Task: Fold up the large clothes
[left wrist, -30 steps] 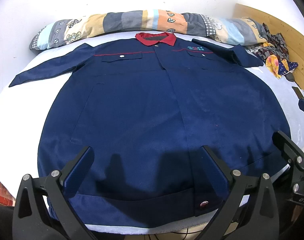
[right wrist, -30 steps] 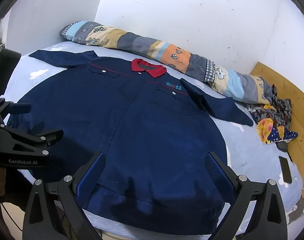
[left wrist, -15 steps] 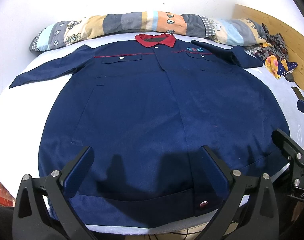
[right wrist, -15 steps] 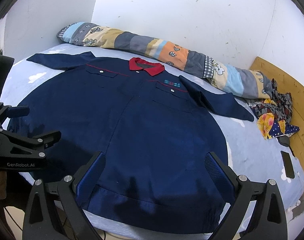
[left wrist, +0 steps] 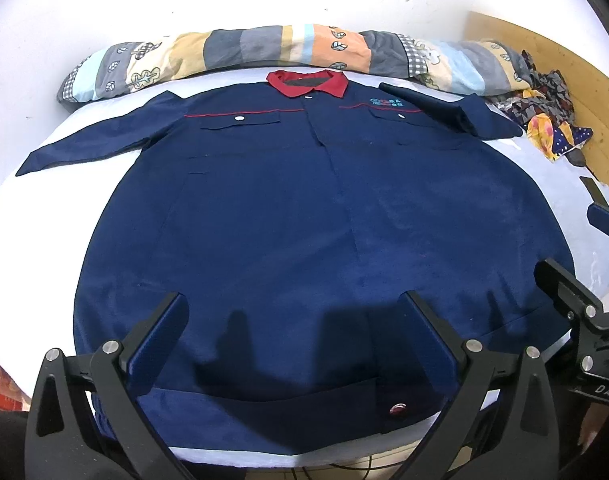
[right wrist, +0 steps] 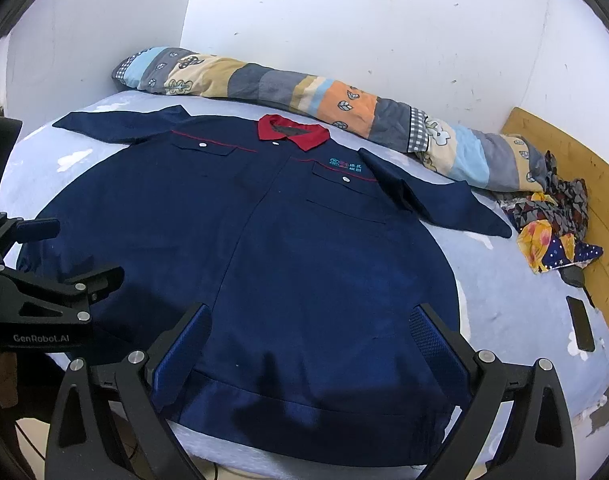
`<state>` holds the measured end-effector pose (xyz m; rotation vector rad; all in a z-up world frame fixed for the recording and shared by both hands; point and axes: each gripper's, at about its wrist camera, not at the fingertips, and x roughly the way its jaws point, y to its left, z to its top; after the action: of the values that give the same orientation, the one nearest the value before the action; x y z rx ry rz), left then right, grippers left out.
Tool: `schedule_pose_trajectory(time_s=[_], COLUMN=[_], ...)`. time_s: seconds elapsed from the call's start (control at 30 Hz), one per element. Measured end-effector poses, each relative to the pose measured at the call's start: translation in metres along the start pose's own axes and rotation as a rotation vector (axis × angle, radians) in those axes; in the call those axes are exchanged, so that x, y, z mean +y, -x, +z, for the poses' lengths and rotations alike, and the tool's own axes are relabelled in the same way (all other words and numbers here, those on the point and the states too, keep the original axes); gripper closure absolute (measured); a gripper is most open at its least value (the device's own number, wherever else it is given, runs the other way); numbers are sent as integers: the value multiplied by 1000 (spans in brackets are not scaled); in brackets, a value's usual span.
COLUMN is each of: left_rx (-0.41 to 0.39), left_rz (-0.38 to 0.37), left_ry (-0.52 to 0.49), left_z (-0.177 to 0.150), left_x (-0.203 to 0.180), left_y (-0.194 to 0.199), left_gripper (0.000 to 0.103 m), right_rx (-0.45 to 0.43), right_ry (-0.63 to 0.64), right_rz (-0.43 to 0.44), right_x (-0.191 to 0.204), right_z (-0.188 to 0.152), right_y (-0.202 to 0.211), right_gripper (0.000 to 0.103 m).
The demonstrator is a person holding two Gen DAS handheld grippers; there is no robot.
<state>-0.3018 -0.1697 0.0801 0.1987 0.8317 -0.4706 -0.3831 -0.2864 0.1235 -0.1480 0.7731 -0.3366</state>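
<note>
Jacket [left wrist: 304,220]: navy work garment (red collar), spread flat, front up, across the bed [right wrist: 516,320], hem at its near edge; likely soft, limp, light, best pinched at hem corners; left gripper [left wrist: 296,344] and right gripper [right wrist: 310,352] both spread wide, empty.

— Is the navy jacket [right wrist: 296,248] flat?
— Yes, spread front-up on the bed [right wrist: 516,320], red collar [right wrist: 292,132] far.
— And the right hand-held gripper [right wrist: 310,340]?
— Fingers wide apart over the near hem, gripping nothing.
</note>
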Motion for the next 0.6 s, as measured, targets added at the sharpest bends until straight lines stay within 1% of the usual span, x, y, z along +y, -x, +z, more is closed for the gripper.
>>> schedule_pose_trajectory(time_s=[0.43,0.6], left_rx=[11,11], left_rz=[-21,-25], left_ry=[1,11], left_z=[2,10], left_x=[-7,-7], left_y=[-2,-4], left_gripper=[0,0], right_rx=[18,33], right_ry=[-54,-94], right_rz=[8,22], right_x=[-8,-16], right_z=[4,3], right_y=[-3,-5], right_gripper=[3,3])
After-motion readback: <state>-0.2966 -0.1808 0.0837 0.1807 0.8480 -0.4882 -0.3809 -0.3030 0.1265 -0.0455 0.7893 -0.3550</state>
